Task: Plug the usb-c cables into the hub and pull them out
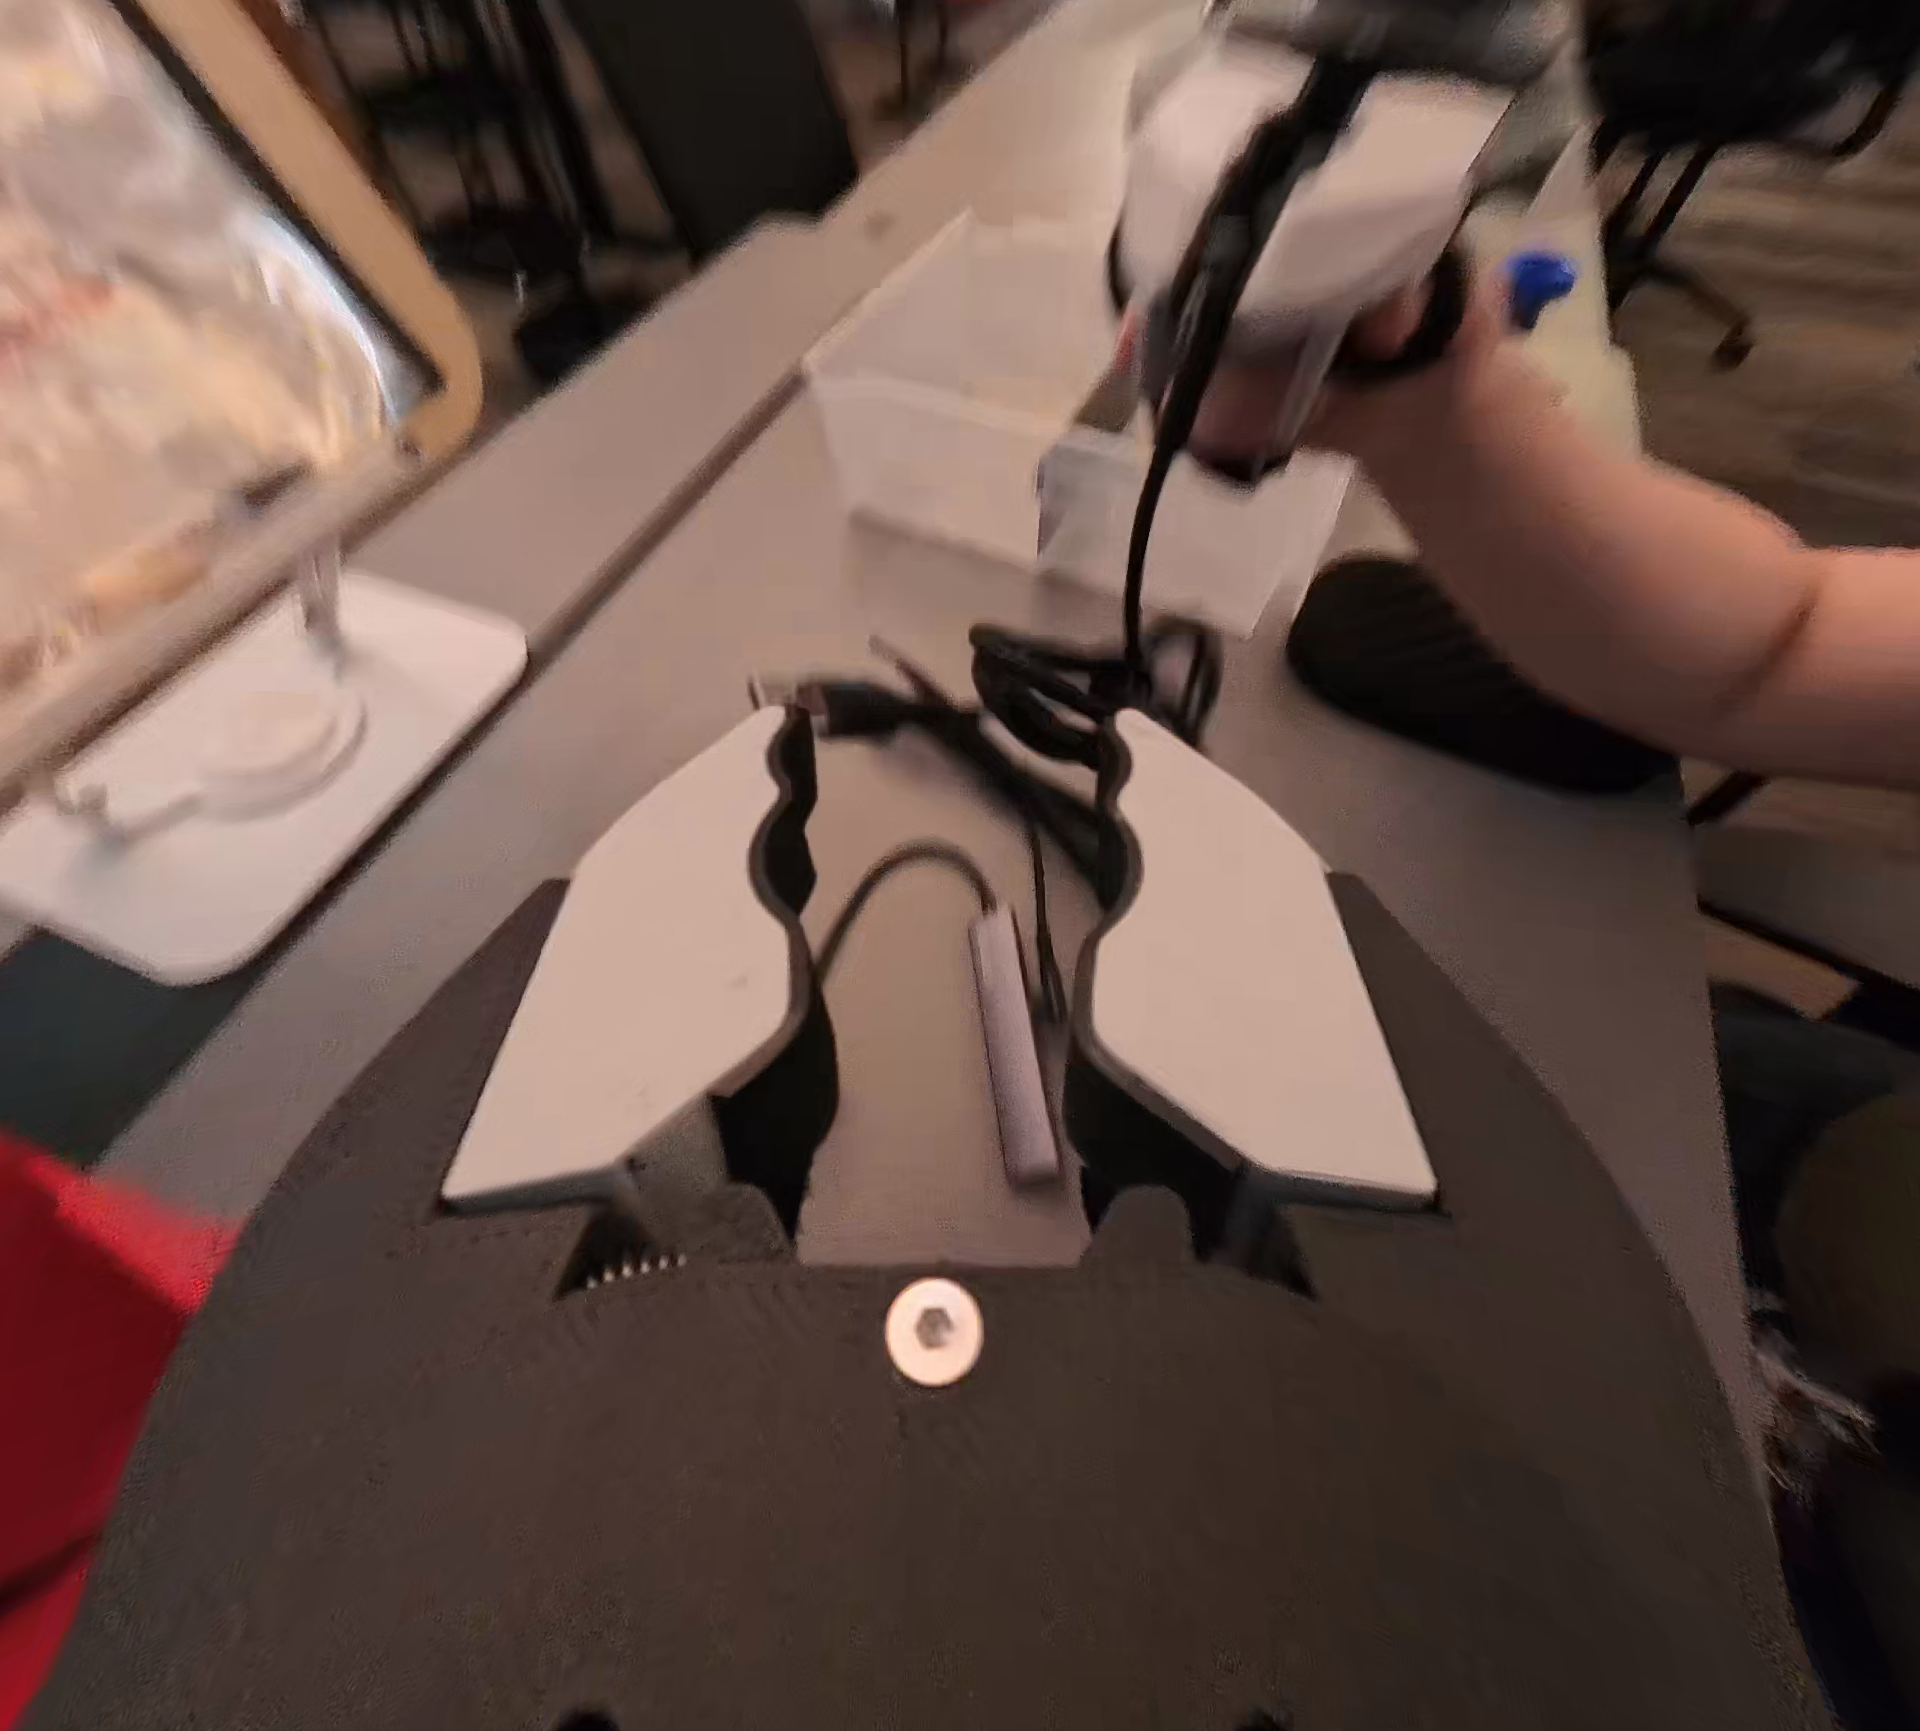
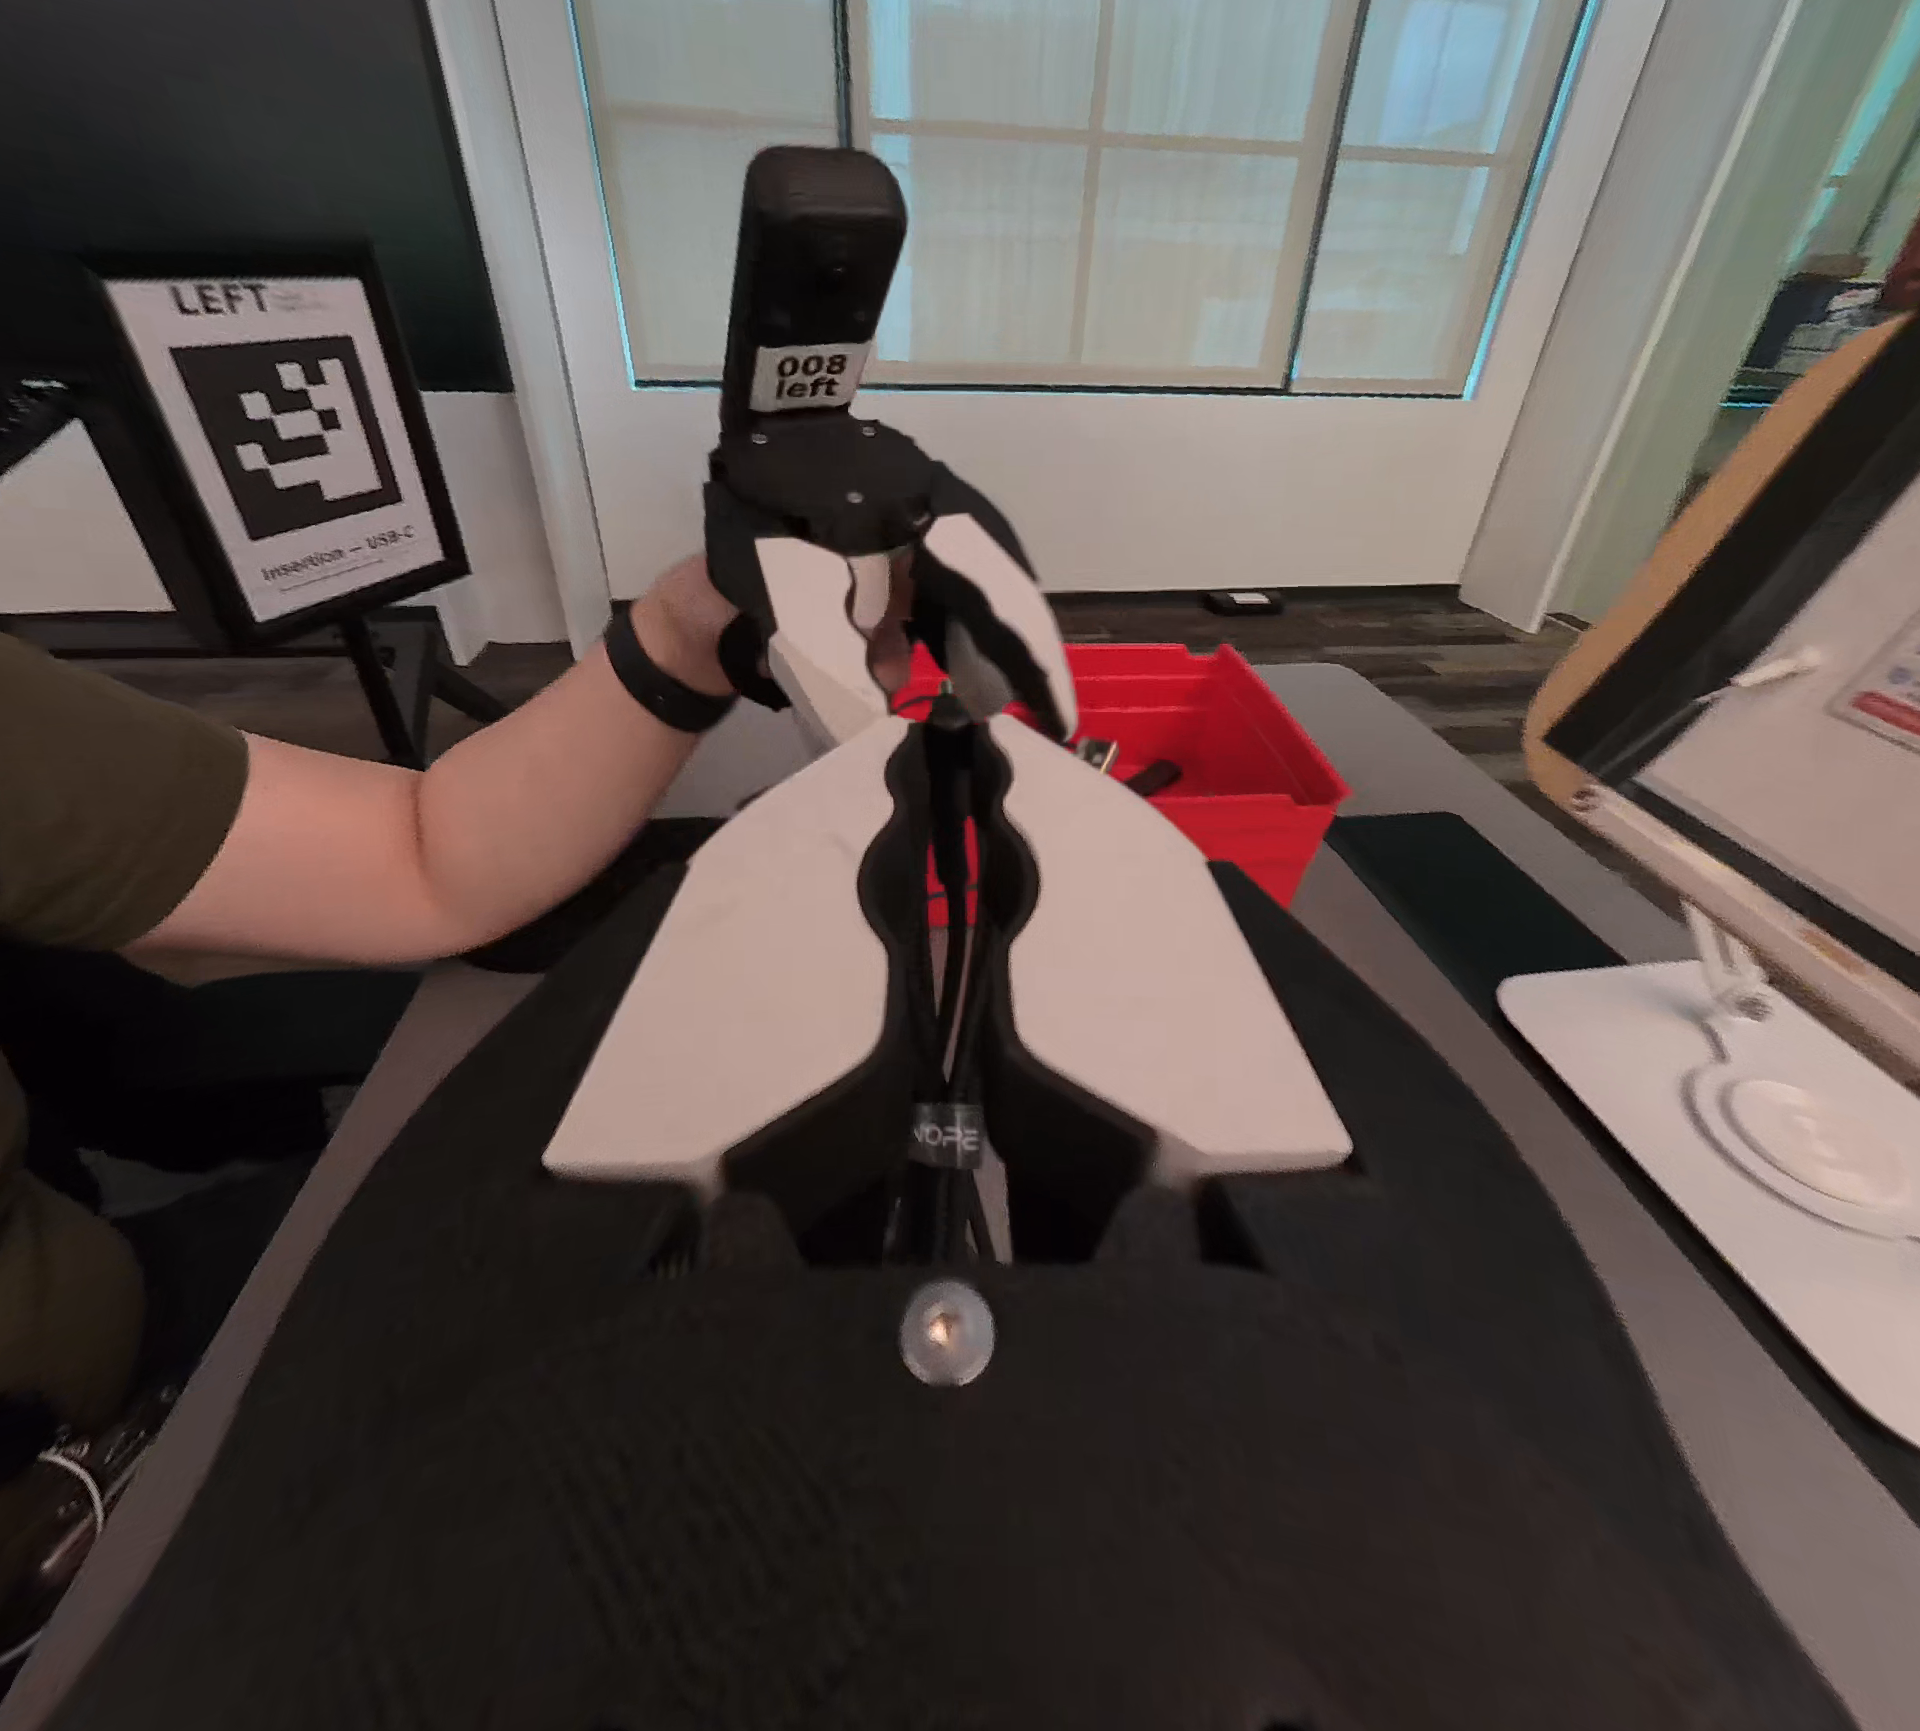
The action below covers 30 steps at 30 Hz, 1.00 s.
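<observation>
The bundle of black cables [image 2: 948, 985] is clamped in the right claw [image 2: 948, 731], lifted above the bench [image 1: 665, 528], with one strand trailing down to a loose tangle [image 1: 1081, 694] lying there. The slim grey hub [image 1: 1010, 1047] lies flat on the bench with its own short lead curling away; the left claw [image 1: 948, 725] hovers over it with its jaws apart, gripping nothing.

The step in hand looks like sorting out one plug. It would go best if the left claw pins the hub flat first, then the right regrips near a single connector instead of the whole bundle, lining it up square with a port.

A clear bin [image 1: 935, 393] stands beyond the tangle; its contents are too blurred to tell. A red bin [image 2: 1236, 746] holds a few small dark items.
</observation>
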Each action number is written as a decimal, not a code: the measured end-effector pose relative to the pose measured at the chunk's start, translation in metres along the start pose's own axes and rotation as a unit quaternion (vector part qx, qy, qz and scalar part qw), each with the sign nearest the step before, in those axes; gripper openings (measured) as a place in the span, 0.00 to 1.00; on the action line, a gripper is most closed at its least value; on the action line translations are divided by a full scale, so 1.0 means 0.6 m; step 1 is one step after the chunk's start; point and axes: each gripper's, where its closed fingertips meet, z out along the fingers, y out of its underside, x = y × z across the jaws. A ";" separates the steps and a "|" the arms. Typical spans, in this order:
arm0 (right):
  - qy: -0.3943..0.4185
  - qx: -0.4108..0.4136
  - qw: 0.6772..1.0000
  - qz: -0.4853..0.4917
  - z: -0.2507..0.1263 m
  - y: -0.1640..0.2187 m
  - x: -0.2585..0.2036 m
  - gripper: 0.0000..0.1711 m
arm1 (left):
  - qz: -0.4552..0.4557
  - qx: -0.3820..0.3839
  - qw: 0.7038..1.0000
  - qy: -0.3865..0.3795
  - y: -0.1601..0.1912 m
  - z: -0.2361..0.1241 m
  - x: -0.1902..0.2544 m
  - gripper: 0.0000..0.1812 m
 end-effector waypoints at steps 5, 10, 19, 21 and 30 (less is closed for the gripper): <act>0.019 0.004 1.000 -0.021 -0.052 -0.040 0.000 0.05 | -0.047 -0.191 0.980 0.023 0.103 0.014 0.019 0.25; 0.042 0.024 0.998 -0.044 -0.109 -0.081 -0.004 0.05 | -0.058 -0.310 0.948 0.036 0.200 0.073 0.014 0.22; 0.049 0.052 0.995 -0.077 -0.148 -0.120 -0.026 0.05 | -0.133 -0.416 0.896 0.086 0.306 0.147 0.044 0.31; 0.047 0.052 0.994 -0.083 -0.150 -0.123 -0.031 0.05 | -0.138 -0.427 0.890 0.080 0.316 0.150 0.047 0.33; 0.034 0.067 0.993 -0.091 -0.161 -0.138 -0.047 0.05 | -0.125 -0.477 0.870 0.023 0.335 0.160 0.038 0.21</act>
